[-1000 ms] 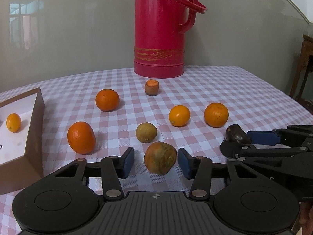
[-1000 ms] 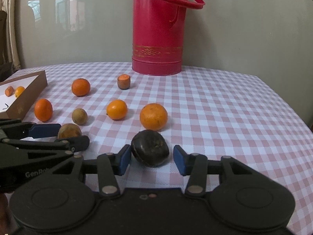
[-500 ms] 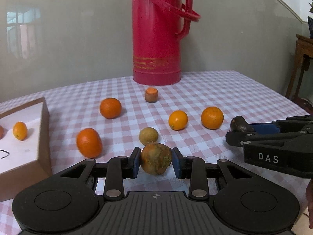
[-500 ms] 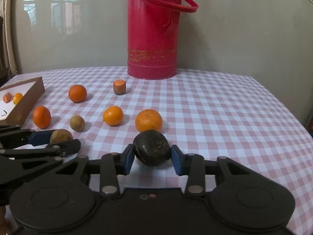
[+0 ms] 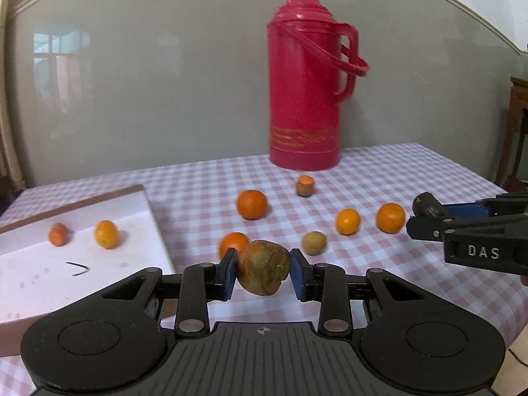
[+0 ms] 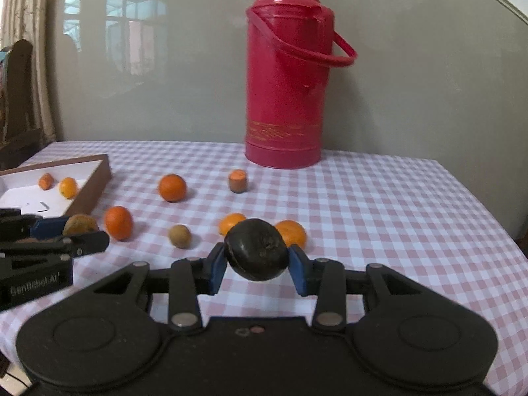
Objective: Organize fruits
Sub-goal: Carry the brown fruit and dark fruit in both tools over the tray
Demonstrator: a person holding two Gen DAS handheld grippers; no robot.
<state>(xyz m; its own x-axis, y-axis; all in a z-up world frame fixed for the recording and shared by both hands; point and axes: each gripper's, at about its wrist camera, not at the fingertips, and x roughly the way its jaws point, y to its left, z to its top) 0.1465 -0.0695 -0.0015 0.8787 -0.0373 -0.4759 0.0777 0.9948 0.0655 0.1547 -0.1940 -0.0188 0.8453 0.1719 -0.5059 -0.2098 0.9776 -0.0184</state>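
Open checked tablecloth [image 6: 412,217] at right, scattered oranges [image 6: 172,187] crowding the middle, red thermos [image 6: 285,76] blocking the far edge, brown box wall [image 6: 94,181] bounding the left.

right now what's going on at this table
A person is sorting fruit with a gripper in each hand. The left gripper is clamped on a brownish mottled fruit, and the right gripper is clamped on a dark, almost black fruit; both fruits are held clear of the checked tablecloth. The shallow box on the left holds two small orange pieces, and several oranges and smaller fruits lie loose in front of the red flask.
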